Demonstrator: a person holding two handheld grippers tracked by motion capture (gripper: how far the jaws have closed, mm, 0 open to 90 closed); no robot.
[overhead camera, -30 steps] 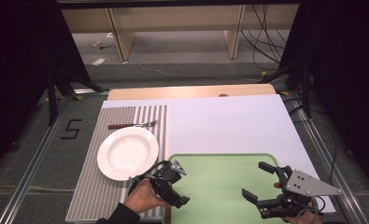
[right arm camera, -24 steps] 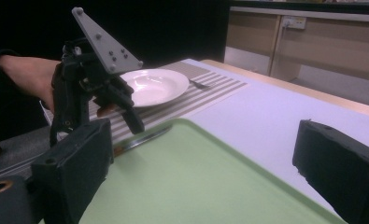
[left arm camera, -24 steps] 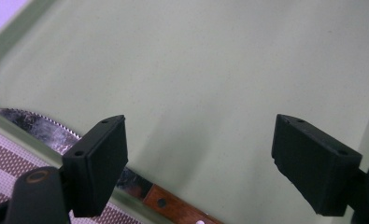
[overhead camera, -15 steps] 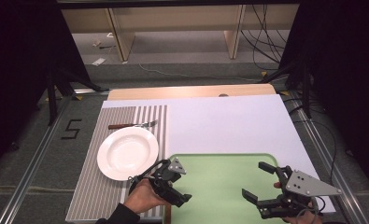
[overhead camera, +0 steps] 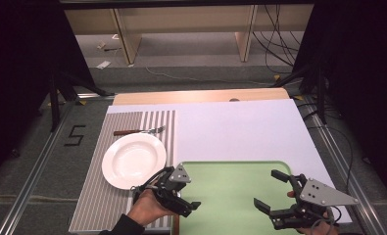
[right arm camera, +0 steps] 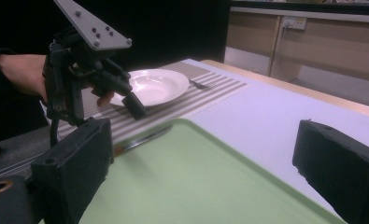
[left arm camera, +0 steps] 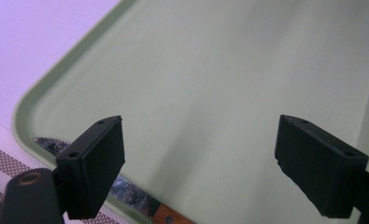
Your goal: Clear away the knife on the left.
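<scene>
A light green tray (overhead camera: pixel 230 171) lies at the near edge of the white table cover. My left gripper (overhead camera: pixel 187 191) hovers open over the tray's left rim, and in the left gripper view its jaws (left arm camera: pixel 201 168) stand wide apart above the bare tray (left arm camera: pixel 229 84). A knife (left arm camera: pixel 131 193) with a wooden handle lies just outside that rim, also seen from the side as the knife (right arm camera: pixel 142 138). My right gripper (overhead camera: pixel 270 191) is open over the tray's right part, nothing between its jaws (right arm camera: pixel 201 177). The left gripper (right arm camera: pixel 98 79) is held by a hand.
A white plate (overhead camera: pixel 132 160) sits on a striped placemat (overhead camera: pixel 98 205) left of the tray, with a fork (overhead camera: pixel 139 131) behind it. The white cover (overhead camera: pixel 240 127) stretches bare behind the tray. A wooden table edge (overhead camera: pixel 201 95) and shelving lie beyond.
</scene>
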